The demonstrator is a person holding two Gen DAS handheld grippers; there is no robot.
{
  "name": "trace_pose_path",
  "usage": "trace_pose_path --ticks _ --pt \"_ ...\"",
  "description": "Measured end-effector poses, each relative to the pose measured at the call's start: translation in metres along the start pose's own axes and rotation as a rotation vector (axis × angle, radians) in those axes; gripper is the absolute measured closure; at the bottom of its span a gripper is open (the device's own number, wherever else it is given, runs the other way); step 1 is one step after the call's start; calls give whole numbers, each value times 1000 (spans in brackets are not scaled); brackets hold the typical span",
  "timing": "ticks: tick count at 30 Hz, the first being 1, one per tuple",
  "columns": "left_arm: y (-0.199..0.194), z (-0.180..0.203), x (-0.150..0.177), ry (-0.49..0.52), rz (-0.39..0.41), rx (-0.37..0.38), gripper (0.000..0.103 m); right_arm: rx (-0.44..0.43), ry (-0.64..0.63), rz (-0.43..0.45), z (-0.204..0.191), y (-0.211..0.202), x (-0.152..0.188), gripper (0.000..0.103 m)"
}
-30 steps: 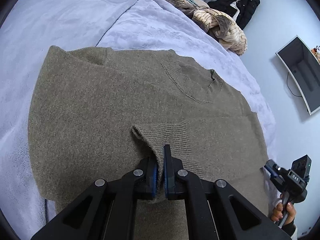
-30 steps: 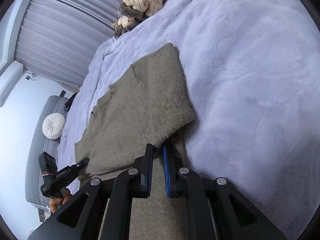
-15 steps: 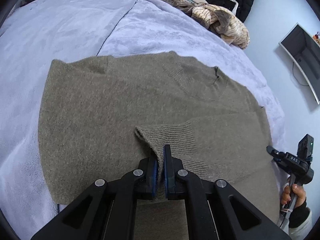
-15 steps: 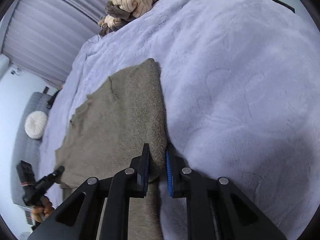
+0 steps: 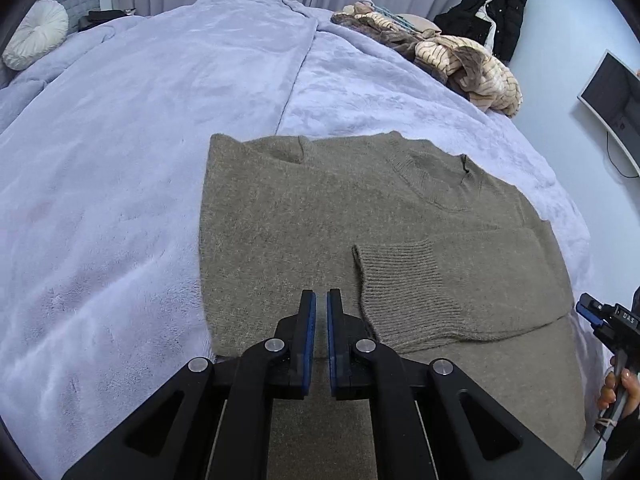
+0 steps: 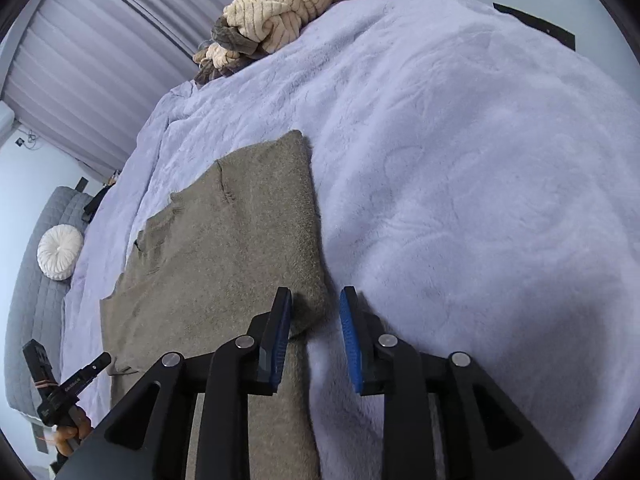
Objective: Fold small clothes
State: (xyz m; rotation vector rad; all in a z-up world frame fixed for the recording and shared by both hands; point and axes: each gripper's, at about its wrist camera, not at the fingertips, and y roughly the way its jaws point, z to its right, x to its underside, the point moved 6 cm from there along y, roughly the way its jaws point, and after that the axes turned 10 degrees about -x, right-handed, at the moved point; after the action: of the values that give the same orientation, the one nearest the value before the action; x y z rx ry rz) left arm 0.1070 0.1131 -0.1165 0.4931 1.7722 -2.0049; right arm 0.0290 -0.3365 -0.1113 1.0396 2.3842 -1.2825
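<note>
An olive-grey knit sweater (image 5: 320, 216) lies flat on the lavender bed, its sides folded in and one ribbed sleeve cuff (image 5: 404, 288) lying across its body. My left gripper (image 5: 321, 308) is above the sweater just left of the cuff, its jaws nearly closed with a narrow gap and nothing between them. My right gripper (image 6: 316, 312) is open over the folded side edge of the sweater (image 6: 224, 248), with the corner of the fold lying between its fingers. Each gripper also shows in the other's view: the right one (image 5: 612, 324) and the left one (image 6: 68, 384).
The lavender fleece blanket (image 5: 120, 160) covers the whole bed. A heap of beige and brown clothes (image 5: 460, 64) lies at the far edge and shows too in the right wrist view (image 6: 276, 12). A white round cushion (image 6: 60, 252) sits on a grey sofa. A monitor (image 5: 612, 96) hangs on the wall.
My left gripper has let go of the sleeve cuff and moved left off it. My right gripper has opened and released the folded side edge, which now lies flat.
</note>
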Motion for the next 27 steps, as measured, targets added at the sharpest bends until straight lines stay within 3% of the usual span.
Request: trace_pose_path --ticks 4,6,7,10,11,12,13,14,16,21,27 --pt "-3 27 -7 29 9 53 97 -255 84 -115 -33 10 24 69" --pt "0 45 -8 56 7 59 97 -293 135 -177 -41 30 38 59" --pt "2 53 -7 66 5 62 97 -296 162 -193 -42 39 42 58" --pt "9 67 -4 77 -9 64 97 -291 265 -169 -33 62 45 58" --pt "16 69 -1 85 -24 50 97 -285 269 -147 -32 65 43 70" --pt "25 67 4 93 -50 14 97 -232 234 -136 -30 67 41 98" --pt "35 63 11 95 -85 -24 97 -162 181 -141 -28 69 42 97" --pt "40 60 17 93 -93 -14 97 -147 156 -149 -29 71 43 97" --pt "37 57 24 106 -53 9 97 -125 117 -166 -29 67 48 97" --pt "31 58 29 157 -33 -23 97 -97 44 -184 -30 50 52 97" --pt "31 59 28 144 -29 -39 97 -55 -55 -90 -41 22 35 88"
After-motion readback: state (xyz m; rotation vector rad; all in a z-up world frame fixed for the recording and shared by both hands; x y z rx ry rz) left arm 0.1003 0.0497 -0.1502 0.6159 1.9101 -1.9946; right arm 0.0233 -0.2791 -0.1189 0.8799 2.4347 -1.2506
